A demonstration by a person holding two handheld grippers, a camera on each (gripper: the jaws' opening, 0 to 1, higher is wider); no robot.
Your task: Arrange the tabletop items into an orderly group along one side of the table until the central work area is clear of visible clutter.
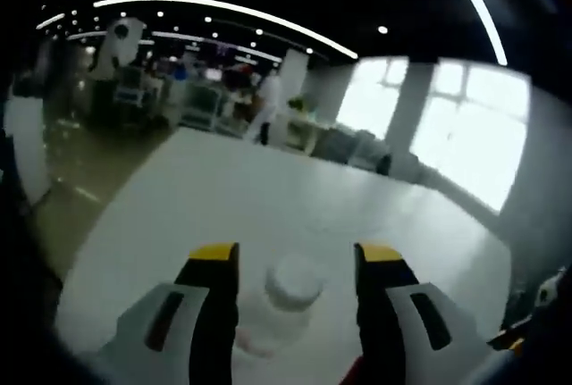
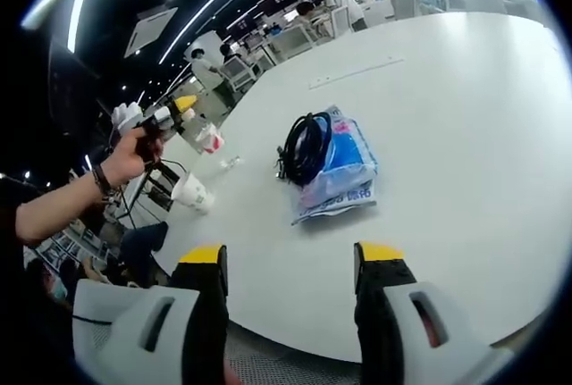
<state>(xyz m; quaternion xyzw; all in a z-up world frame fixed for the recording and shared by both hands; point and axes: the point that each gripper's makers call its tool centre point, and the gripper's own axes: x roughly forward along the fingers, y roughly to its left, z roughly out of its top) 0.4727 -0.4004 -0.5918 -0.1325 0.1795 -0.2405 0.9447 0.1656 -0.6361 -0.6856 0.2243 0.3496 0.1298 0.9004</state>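
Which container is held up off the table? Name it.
The red-labelled bottle in the left gripper; the other white container lies on the table.

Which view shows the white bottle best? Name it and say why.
The left gripper view: the white bottle sits close up between the left gripper's jaws, cap visible. In the right gripper view, that gripper holds it far off, small and partly hidden.
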